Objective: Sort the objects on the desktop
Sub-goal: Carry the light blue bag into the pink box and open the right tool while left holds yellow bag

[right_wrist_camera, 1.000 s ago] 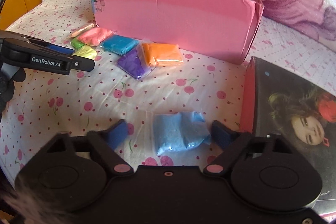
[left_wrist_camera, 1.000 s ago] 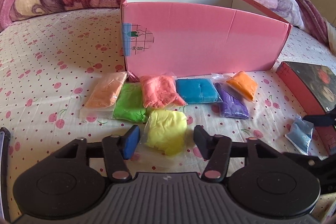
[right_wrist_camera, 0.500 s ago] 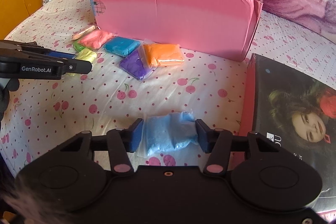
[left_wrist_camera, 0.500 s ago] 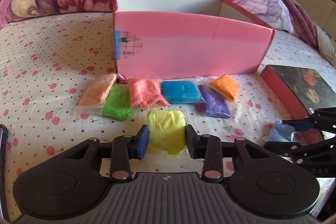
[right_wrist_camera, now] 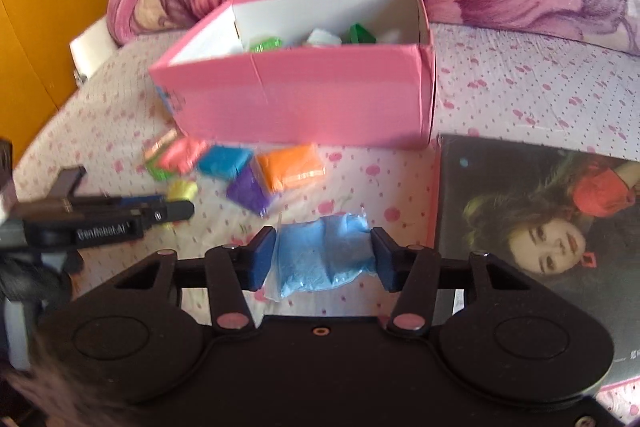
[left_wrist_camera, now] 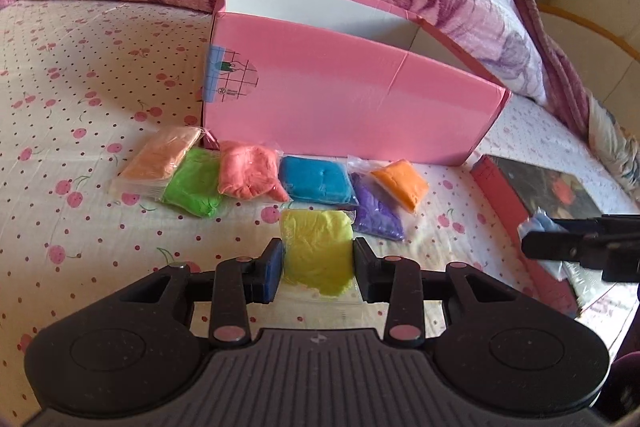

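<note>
A yellow clay bag (left_wrist_camera: 318, 251) is squeezed between the fingers of the left gripper (left_wrist_camera: 318, 265), low in the middle of the left view. A light blue clay bag (right_wrist_camera: 322, 253) is squeezed the same way by the right gripper (right_wrist_camera: 322, 259), low in the right view. Some bags are already seen inside the pink box (right_wrist_camera: 304, 99), in the upper middle. Six more bags are left on the cherry sheet (left_wrist_camera: 80, 99) in front of the box: peach (left_wrist_camera: 162, 159), green (left_wrist_camera: 194, 183), pink (left_wrist_camera: 248, 169), blue (left_wrist_camera: 316, 179), purple (left_wrist_camera: 376, 213) and orange (left_wrist_camera: 400, 181). So the sorting is judged partly done. Both grippers are held low and level, pointed at the box; the right one seems lifted higher.
</note>
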A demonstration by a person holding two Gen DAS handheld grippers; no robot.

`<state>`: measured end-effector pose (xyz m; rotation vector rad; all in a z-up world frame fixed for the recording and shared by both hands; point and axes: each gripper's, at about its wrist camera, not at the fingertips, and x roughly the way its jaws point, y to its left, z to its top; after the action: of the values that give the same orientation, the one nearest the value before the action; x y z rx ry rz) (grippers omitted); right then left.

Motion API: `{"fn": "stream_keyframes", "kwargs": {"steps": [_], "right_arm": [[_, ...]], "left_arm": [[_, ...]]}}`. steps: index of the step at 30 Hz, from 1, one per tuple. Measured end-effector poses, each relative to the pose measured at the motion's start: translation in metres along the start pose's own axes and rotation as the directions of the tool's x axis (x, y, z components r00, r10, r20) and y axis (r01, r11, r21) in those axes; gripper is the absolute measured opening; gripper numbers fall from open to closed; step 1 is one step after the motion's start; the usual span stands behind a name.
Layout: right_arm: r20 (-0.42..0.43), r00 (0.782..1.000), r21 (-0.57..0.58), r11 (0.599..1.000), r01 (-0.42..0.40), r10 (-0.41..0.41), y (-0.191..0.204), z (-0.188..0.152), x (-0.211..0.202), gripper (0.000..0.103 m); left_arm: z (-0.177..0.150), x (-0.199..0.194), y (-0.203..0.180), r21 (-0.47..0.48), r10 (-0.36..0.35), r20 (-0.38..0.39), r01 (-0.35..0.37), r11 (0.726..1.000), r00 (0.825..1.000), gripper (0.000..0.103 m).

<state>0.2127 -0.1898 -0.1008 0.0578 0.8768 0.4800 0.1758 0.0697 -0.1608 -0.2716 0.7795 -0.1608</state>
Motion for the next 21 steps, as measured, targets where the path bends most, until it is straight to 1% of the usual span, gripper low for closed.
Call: {"fn": "stream_keyframes", "kwargs": {"steps": [5, 7, 10, 15, 21], "right_arm": [[0.047, 0.998, 0.044, 0.998, -0.036, 0.034, -0.006, 0.032, -0.008, 0.051], [0.067, 0.997, 0.047, 0.998, -0.044, 0.040, -0.006, 0.046, -0.010, 0.051], [0.091, 0.995, 0.031, 0.998, -0.051, 0.048, -0.004, 0.067, -0.010, 0.051], [0.109, 0.992, -0.016, 0.998, -0.056, 0.057, 0.002, 0.107, -0.001, 0.051], [0.089, 0.995, -0.072, 0.996, -0.043, 0.049, 0.006, 0.148, 0.026, 0.051]], "left_arm": [[-0.001, -0.003, -0.010, -0.001, -0.041, 0.018, 0.041, 0.999, 0.999, 0.035], [-0.004, -0.004, -0.019, 0.022, -0.047, 0.018, 0.046, 0.999, 0.999, 0.035], [-0.009, -0.005, -0.035, 0.064, -0.052, 0.018, 0.051, 0.997, 0.998, 0.035], [-0.016, -0.007, -0.061, 0.134, -0.061, 0.017, 0.058, 0.989, 0.998, 0.035], [-0.024, -0.009, -0.083, 0.189, -0.075, 0.022, 0.070, 0.979, 0.997, 0.035]]}}
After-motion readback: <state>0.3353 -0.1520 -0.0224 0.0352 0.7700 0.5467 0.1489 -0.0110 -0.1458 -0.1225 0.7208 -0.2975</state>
